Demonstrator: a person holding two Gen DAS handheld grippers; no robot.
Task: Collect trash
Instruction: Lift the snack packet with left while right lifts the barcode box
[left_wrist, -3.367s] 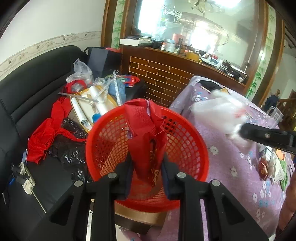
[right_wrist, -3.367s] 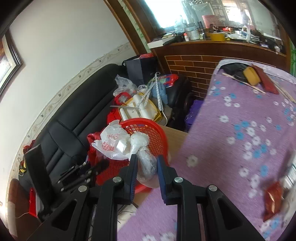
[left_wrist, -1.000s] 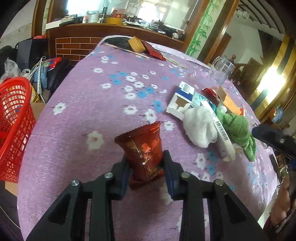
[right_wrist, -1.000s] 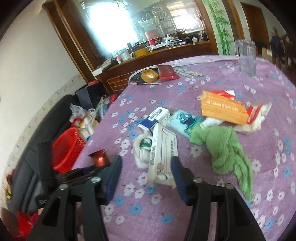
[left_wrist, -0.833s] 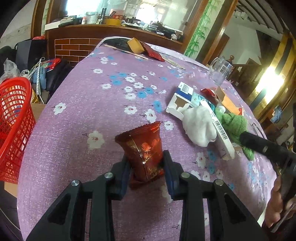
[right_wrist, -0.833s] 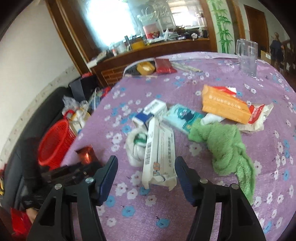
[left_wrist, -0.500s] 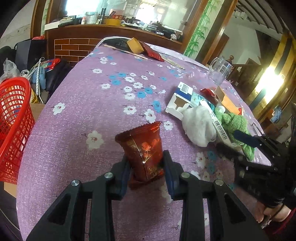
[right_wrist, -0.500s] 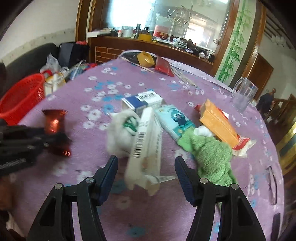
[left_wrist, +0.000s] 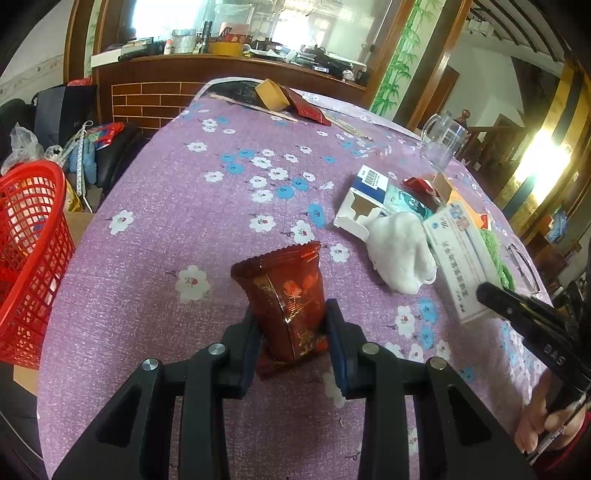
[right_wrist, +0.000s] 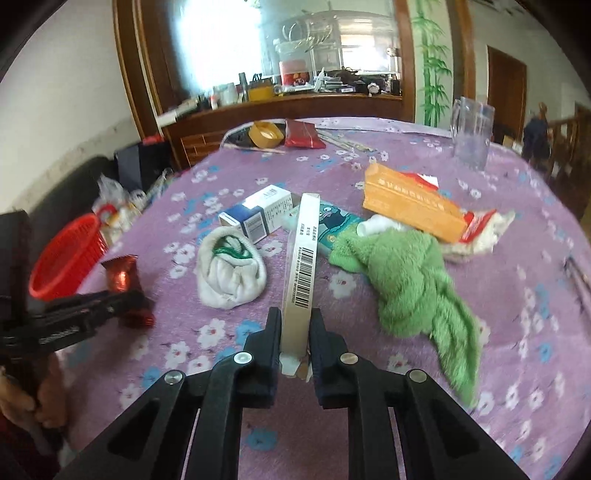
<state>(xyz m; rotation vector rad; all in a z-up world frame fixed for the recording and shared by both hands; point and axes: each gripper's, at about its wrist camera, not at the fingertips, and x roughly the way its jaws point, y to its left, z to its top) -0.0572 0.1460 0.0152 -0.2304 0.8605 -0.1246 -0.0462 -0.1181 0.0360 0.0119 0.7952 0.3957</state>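
Partly hidden: wrapper's (left_wrist: 286, 295) clamped base

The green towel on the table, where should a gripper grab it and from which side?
Probably the thick bunched middle of the green towel, coming straight down from above. It lies in a soft heap on the tablecloth, so a raised fold there gives the fingers something to pinch. Its thin tail trails toward the near edge, and the orange box crowds the far end.

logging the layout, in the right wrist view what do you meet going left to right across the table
red basket → red snack wrapper → white sock bundle → long white box in the right gripper → green cloth → glass mug
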